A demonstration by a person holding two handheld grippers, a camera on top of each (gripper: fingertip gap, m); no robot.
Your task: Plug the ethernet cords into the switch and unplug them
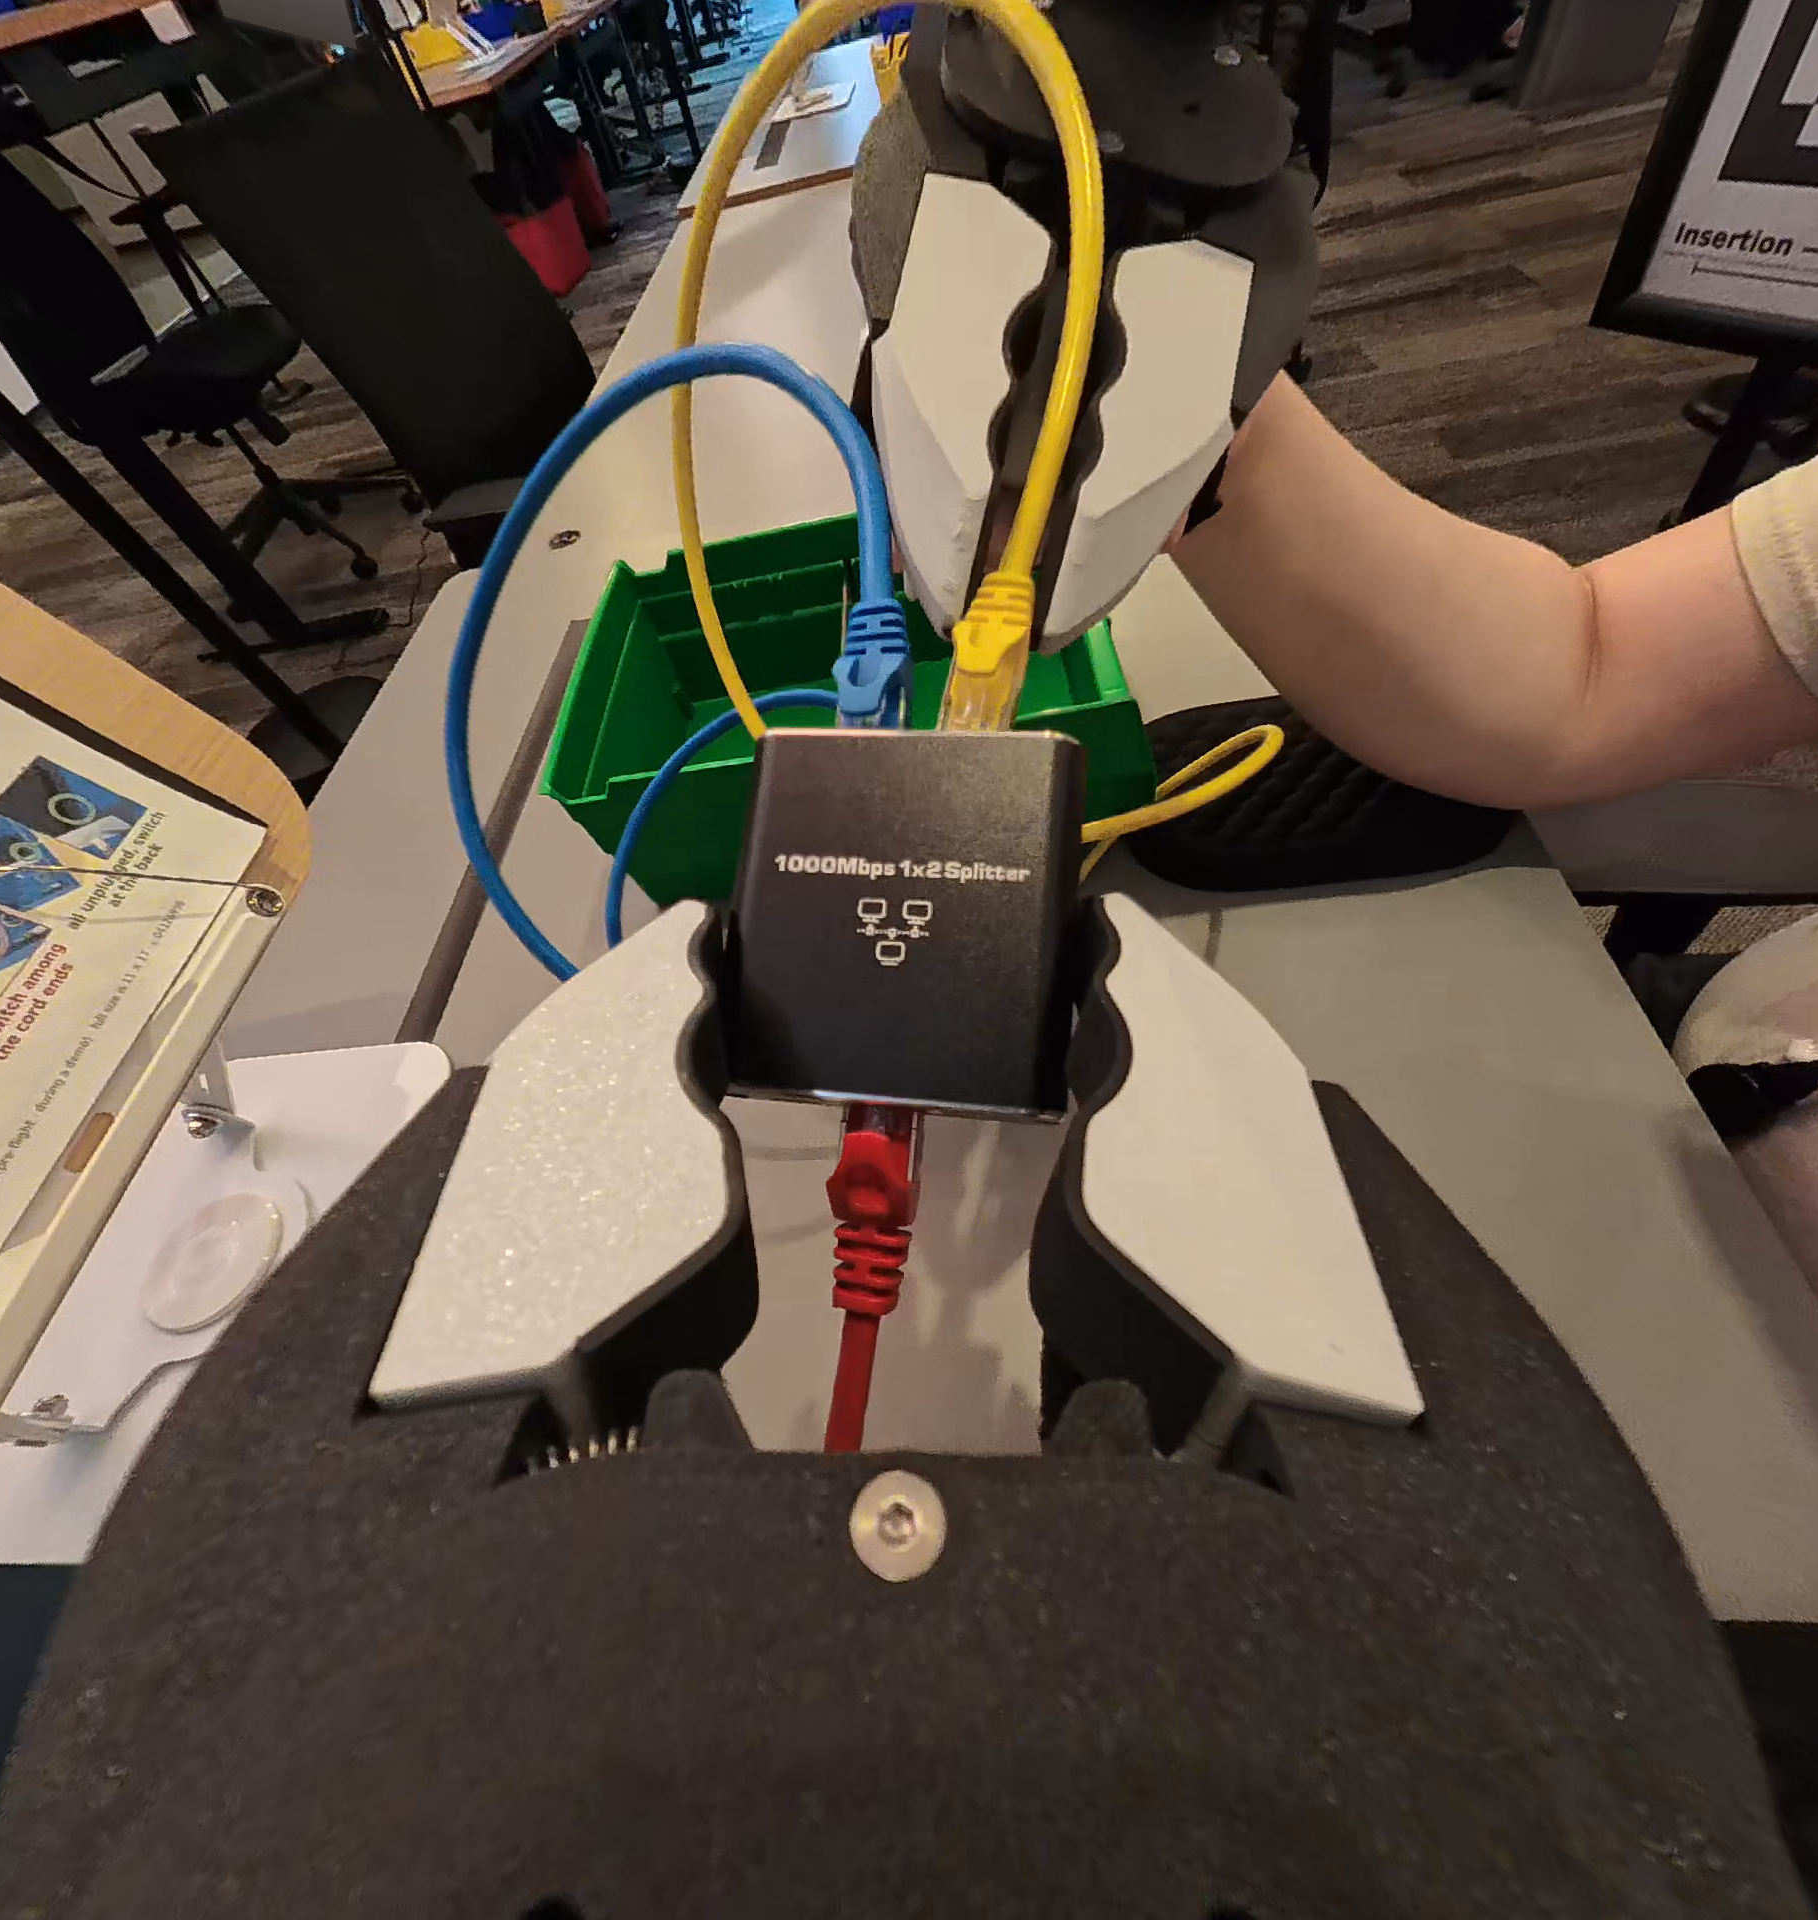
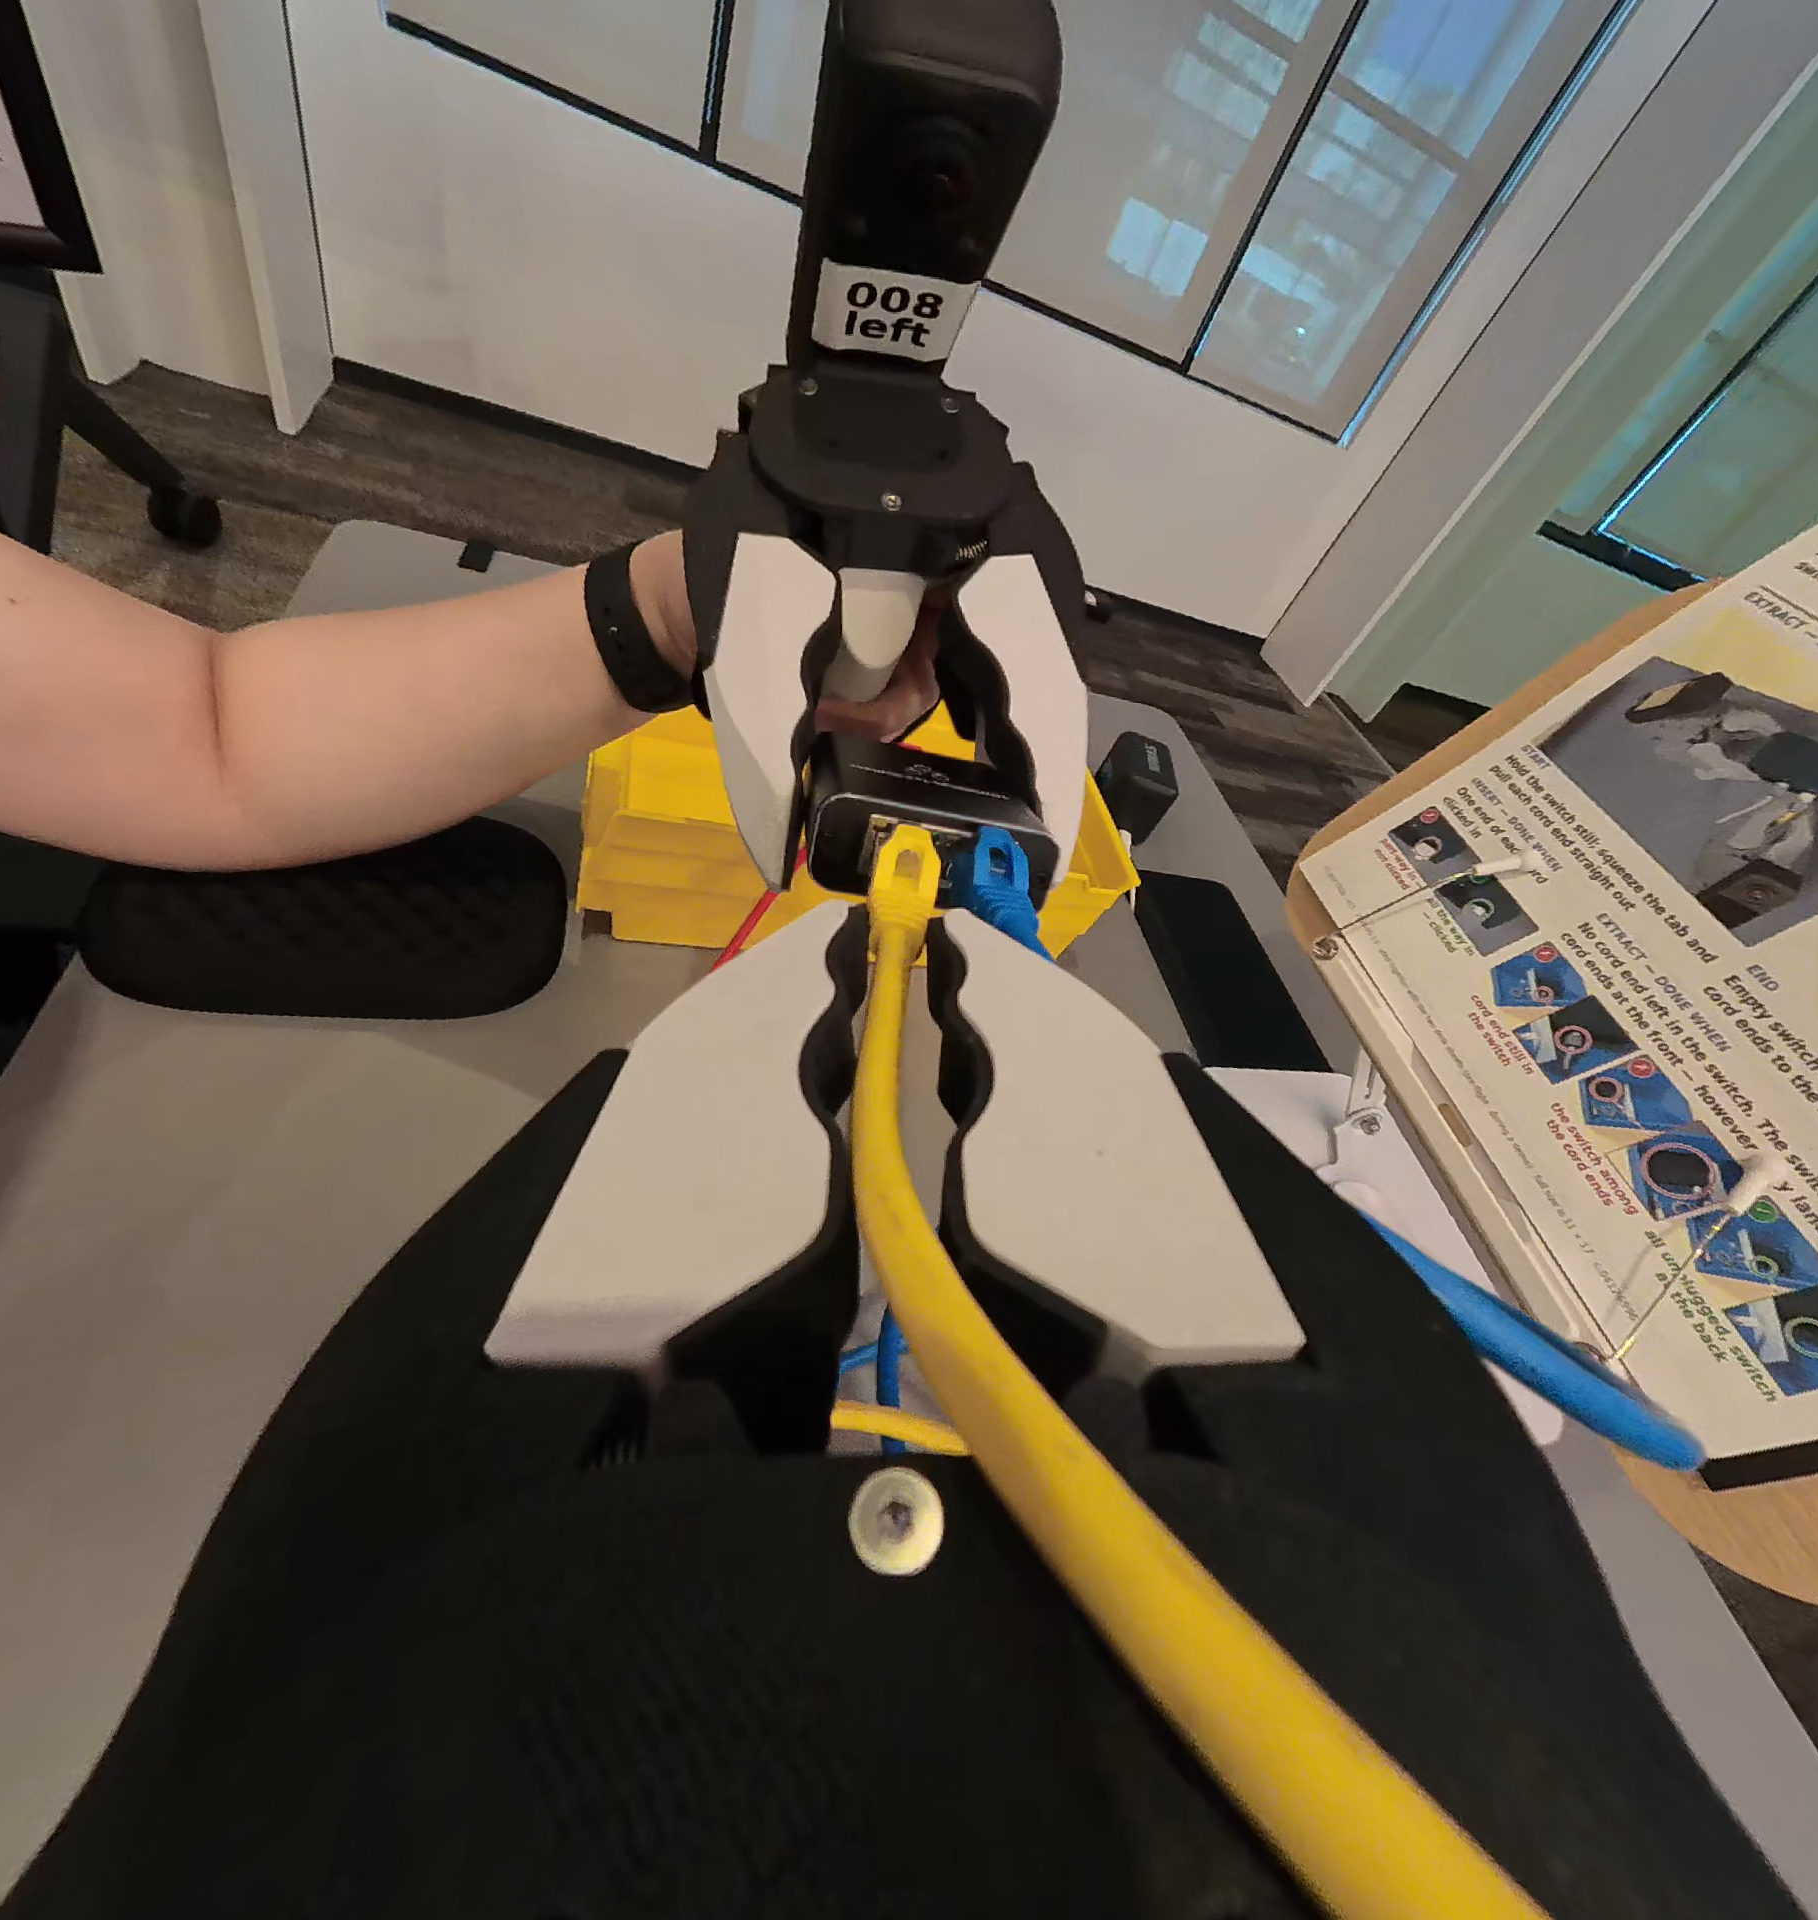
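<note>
Nearest, the left hand-held gripper (image 1: 900,997) clamps the black switch (image 1: 900,914) by its sides above the worktop (image 1: 1404,1091), steadying it while the right hand-held gripper (image 2: 889,956), closed on the yellow cord (image 2: 889,1039) behind its plug, works the far port beside the blue cord (image 2: 998,883).

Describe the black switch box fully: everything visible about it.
The switch is a small, flat, rectangular black box with rounded edges, a smooth metal-looking shell and white print on top. The left gripper holds it off the table, its fingers pressed on both sides. One end face has two ports: a yellow plug and a blue plug sit in them side by side. A red plug enters the opposite end. The right gripper is closed around the yellow cord just behind its plug.
</note>
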